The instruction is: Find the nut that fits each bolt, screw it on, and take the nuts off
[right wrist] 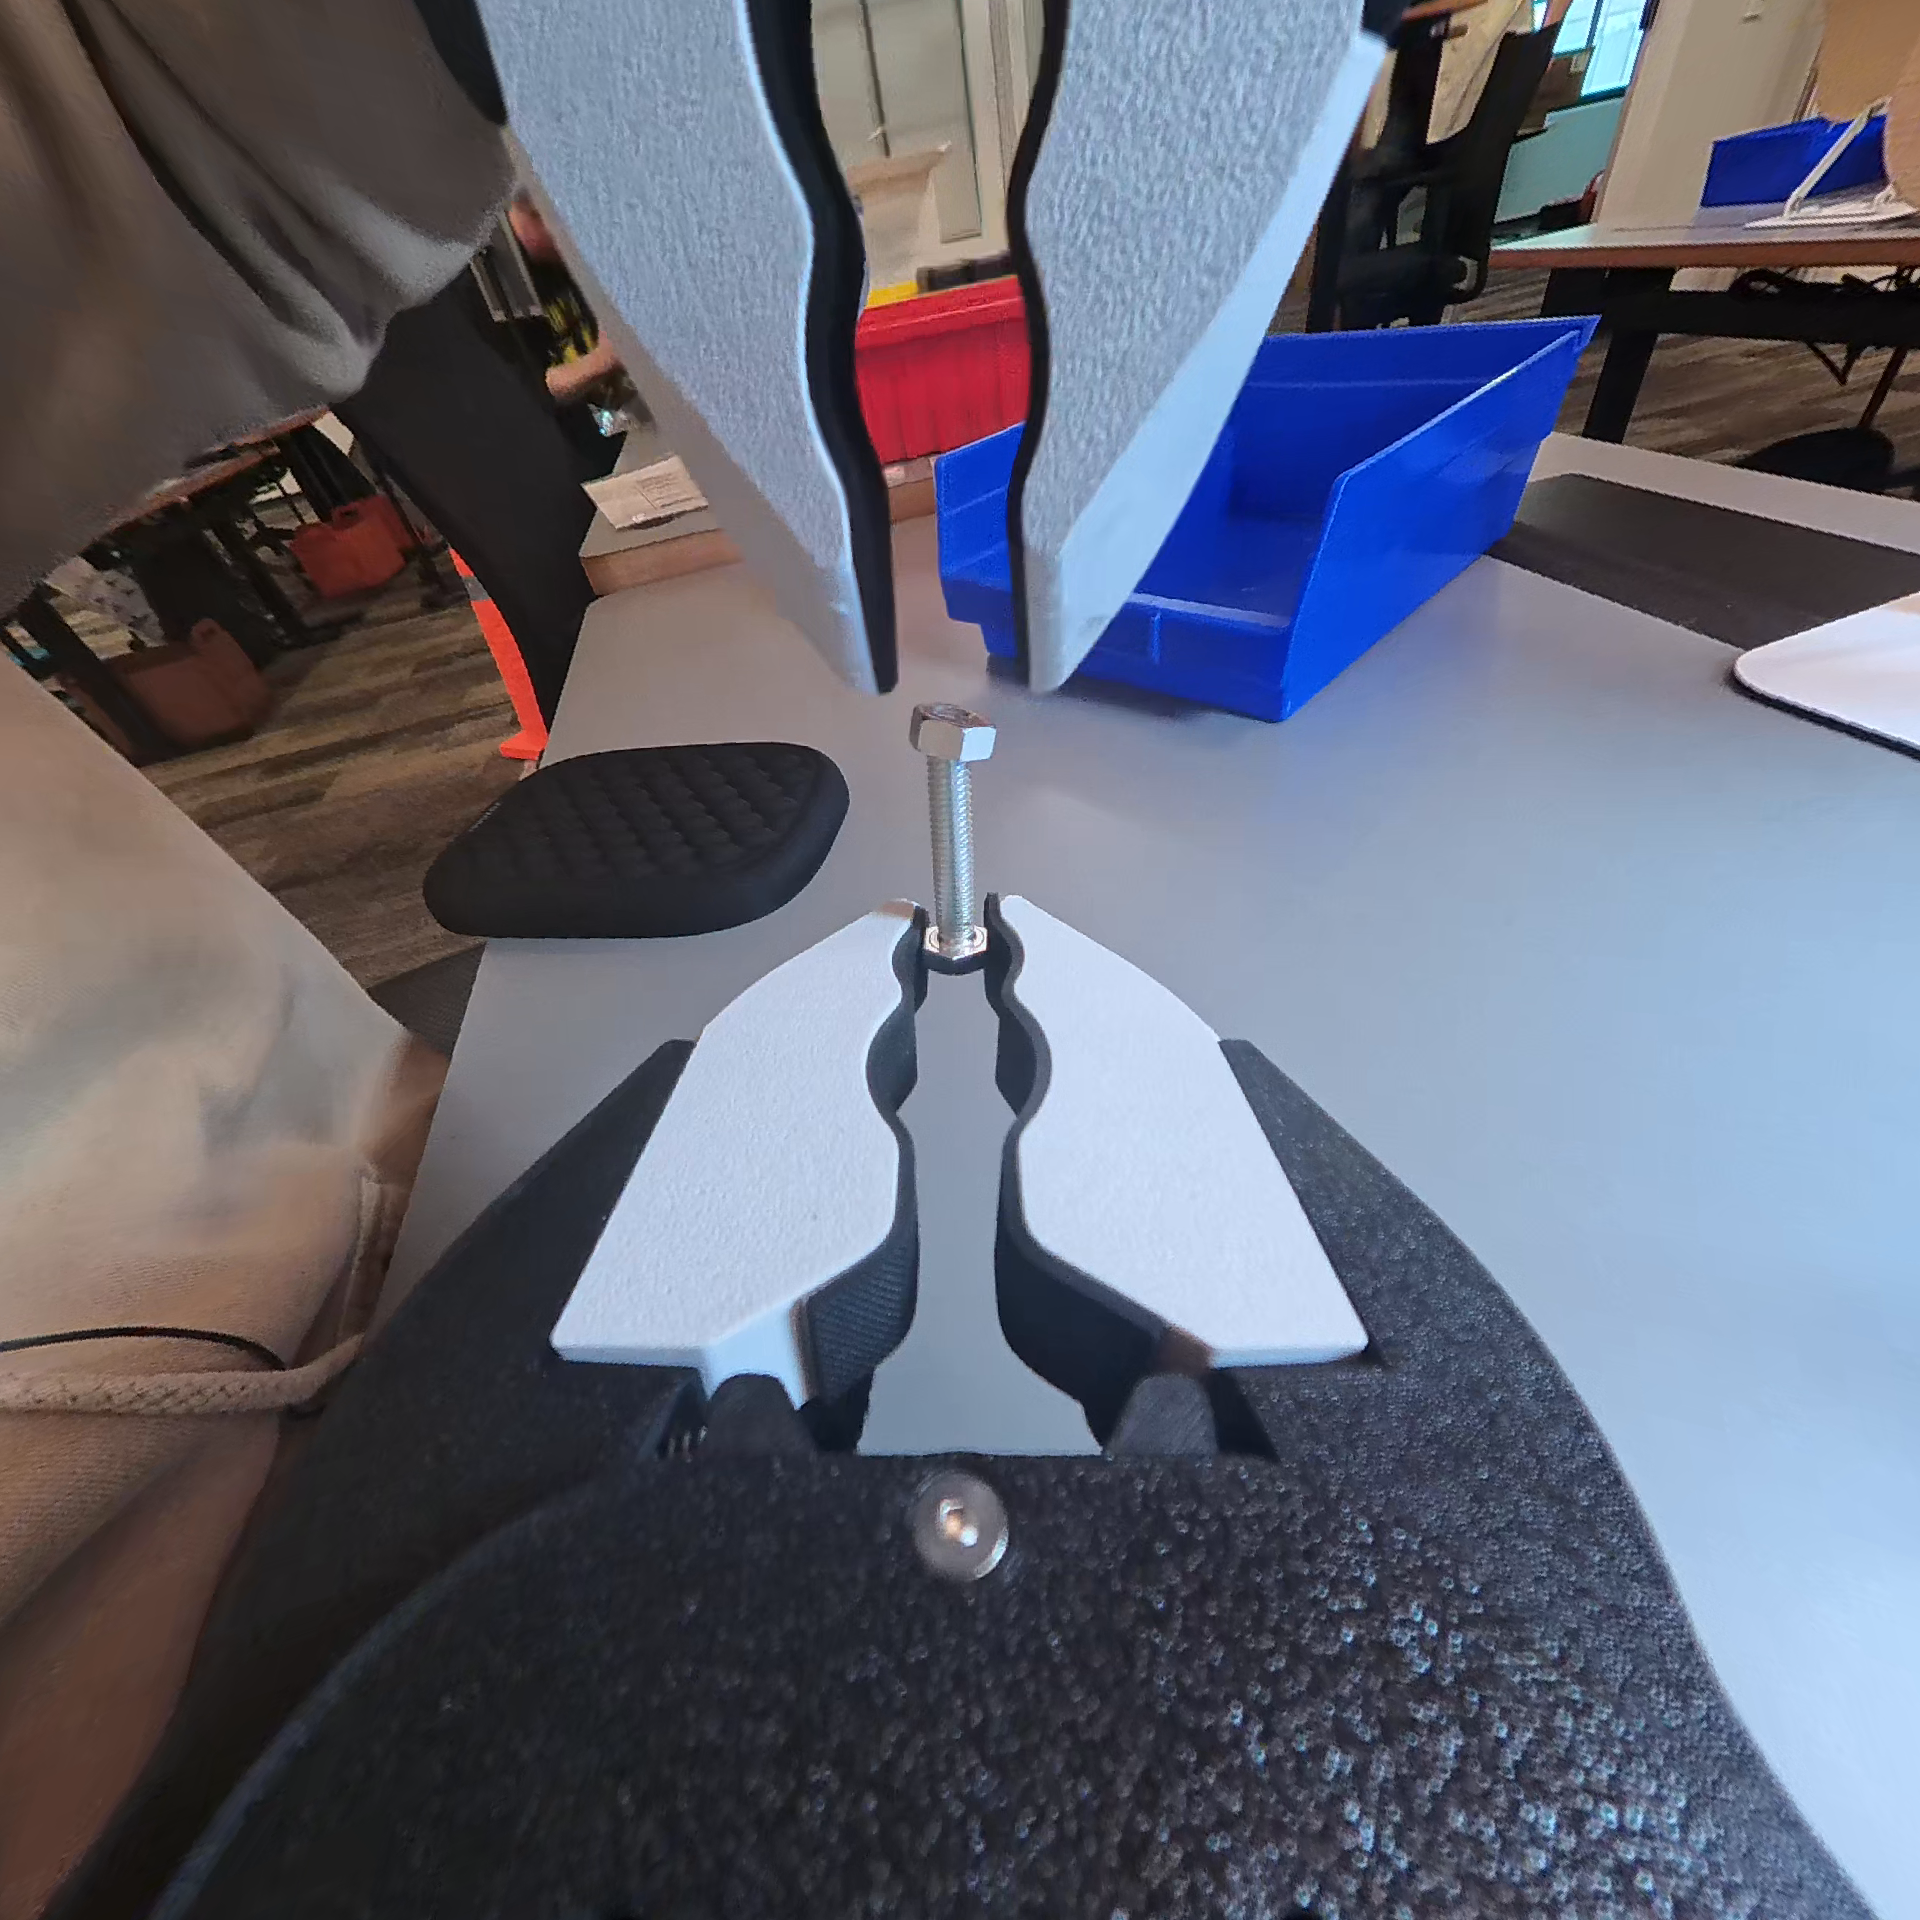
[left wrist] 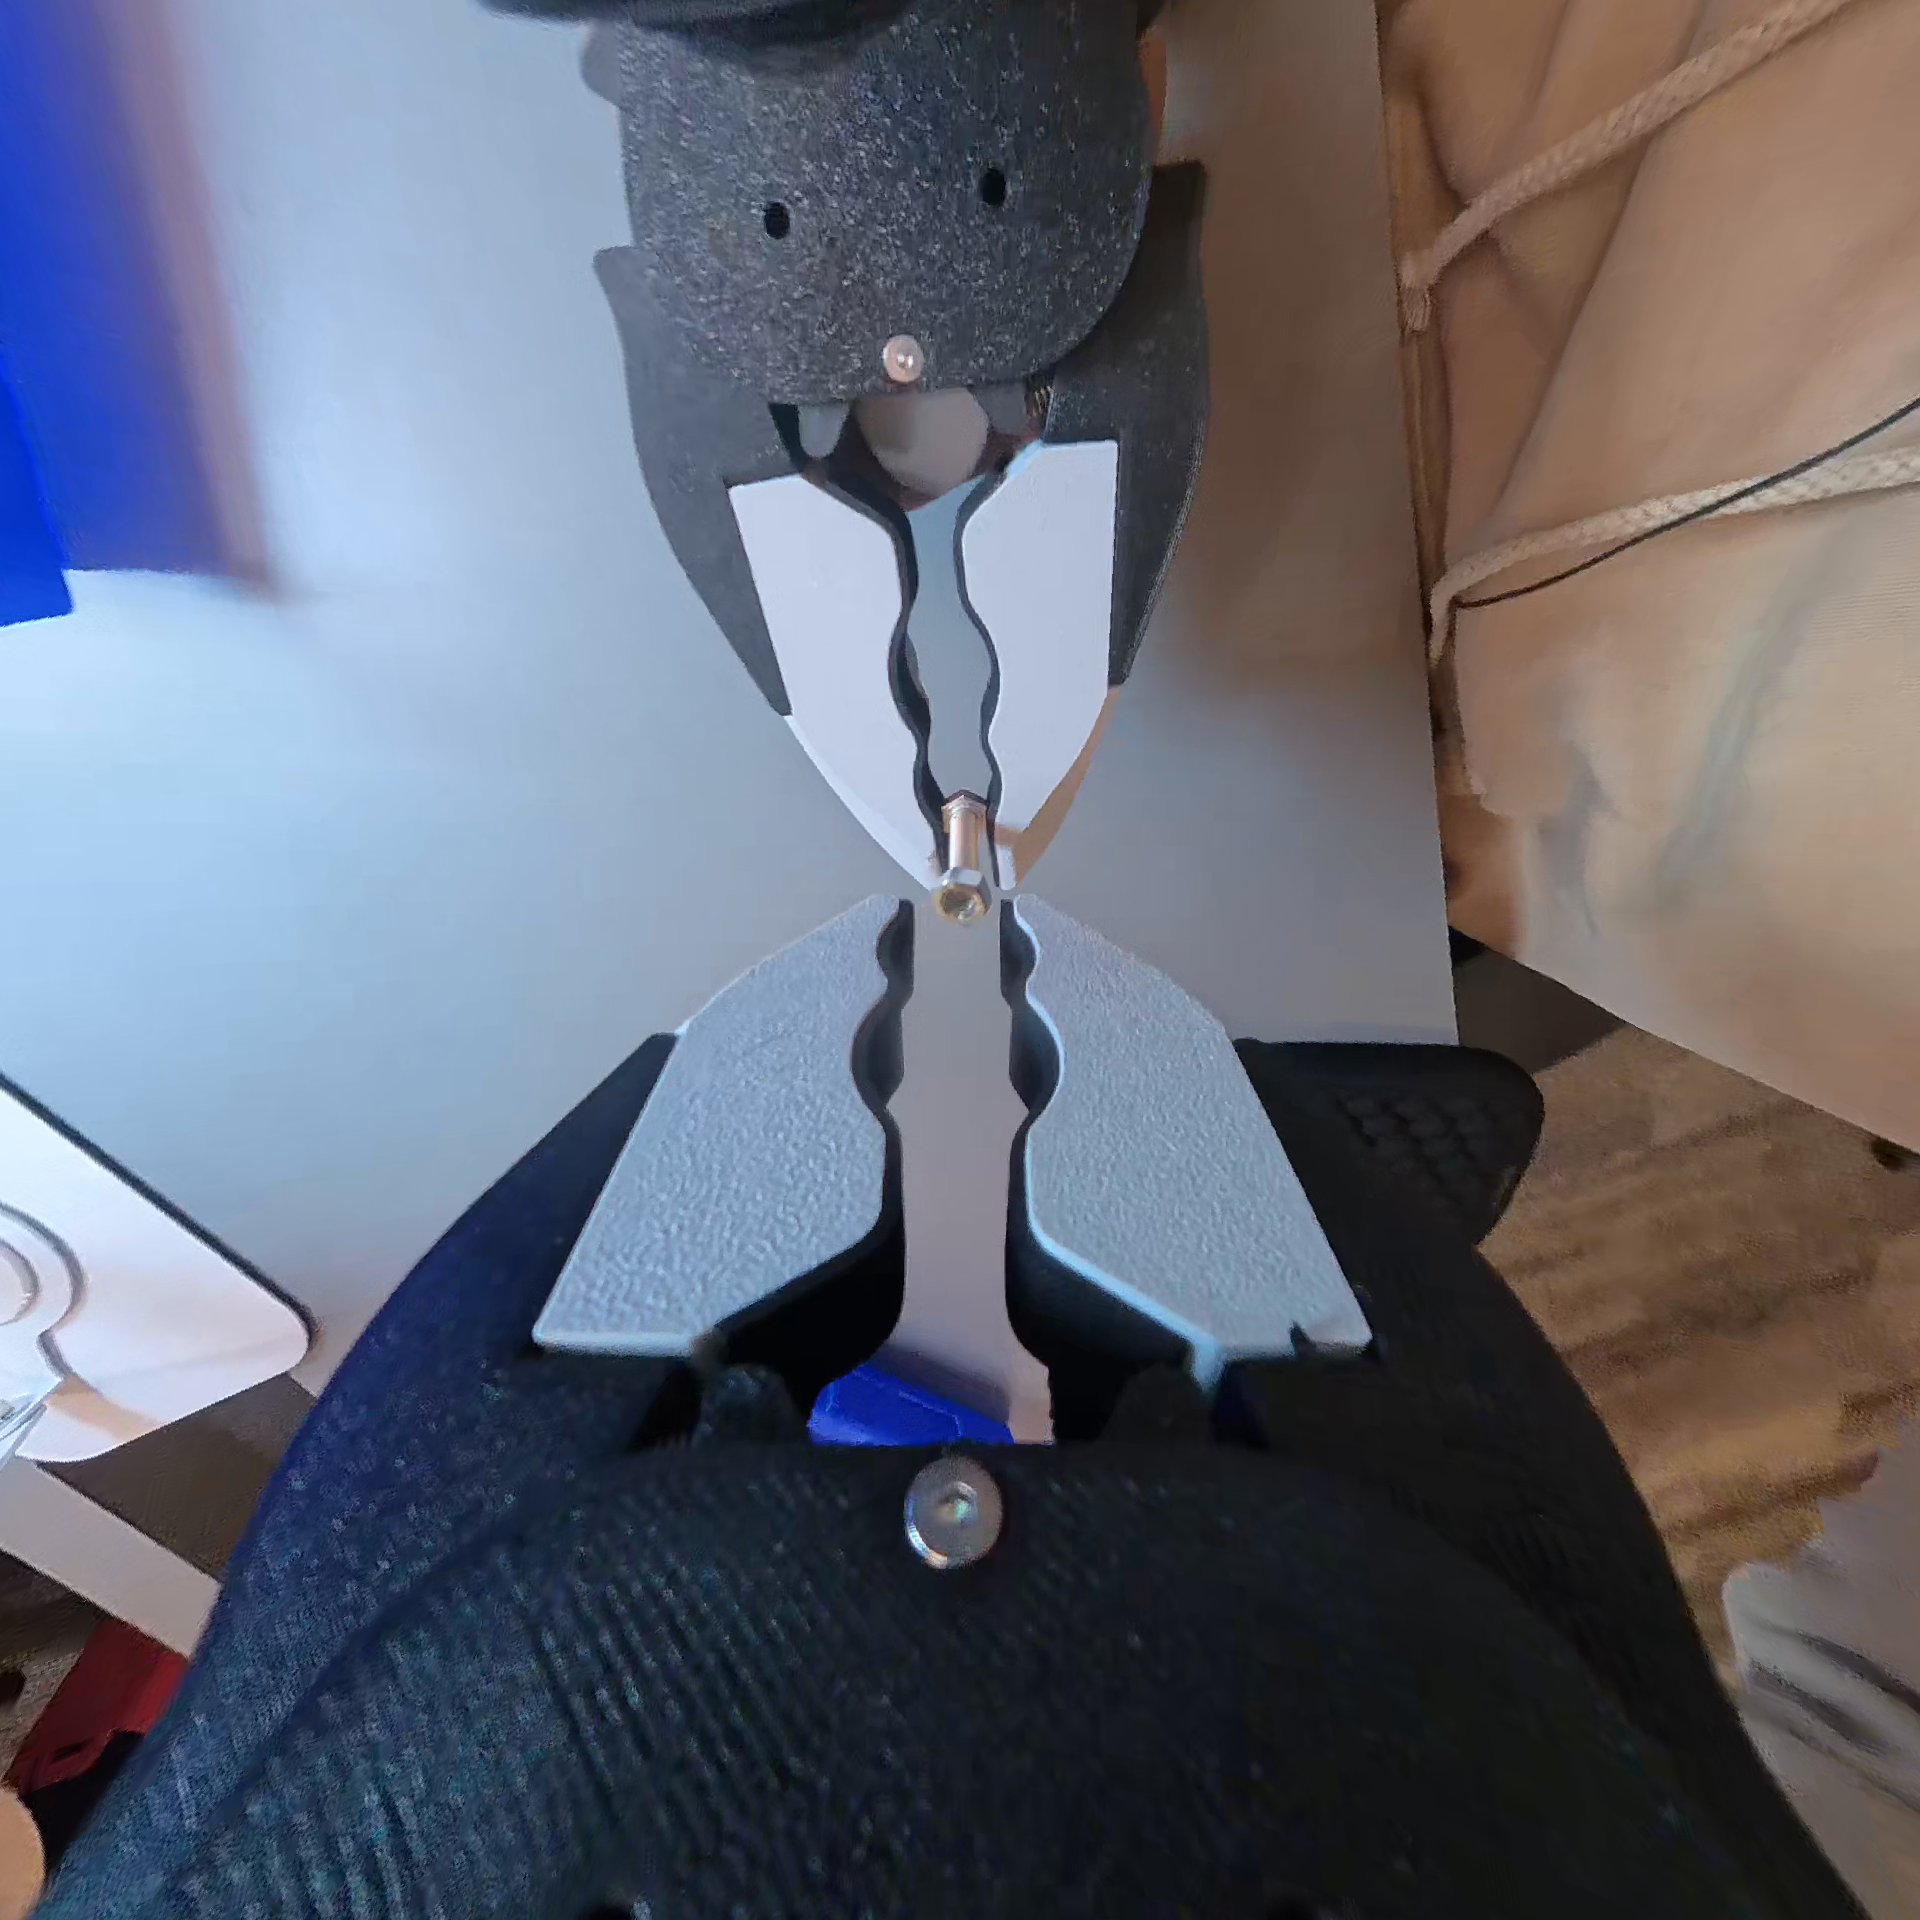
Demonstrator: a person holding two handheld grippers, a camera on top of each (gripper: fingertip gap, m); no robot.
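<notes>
Grey desk below. Right gripper pinches nut at bolt end; shaft points straight at left gripper, parted just around the bolt's head.

Blue bin stands behind; wrist rest left

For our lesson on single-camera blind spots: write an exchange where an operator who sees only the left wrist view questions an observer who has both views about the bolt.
Operator: Are my left jaws touching the bolt?
Observer: No. The right wrist view shows the left gripper open, its tips just above the bolt's hex top, with a gap between them.
Operator: How is the bolt held?
Observer: It stands upright above the table, with its lower end pinched in the right gripper.
</notes>
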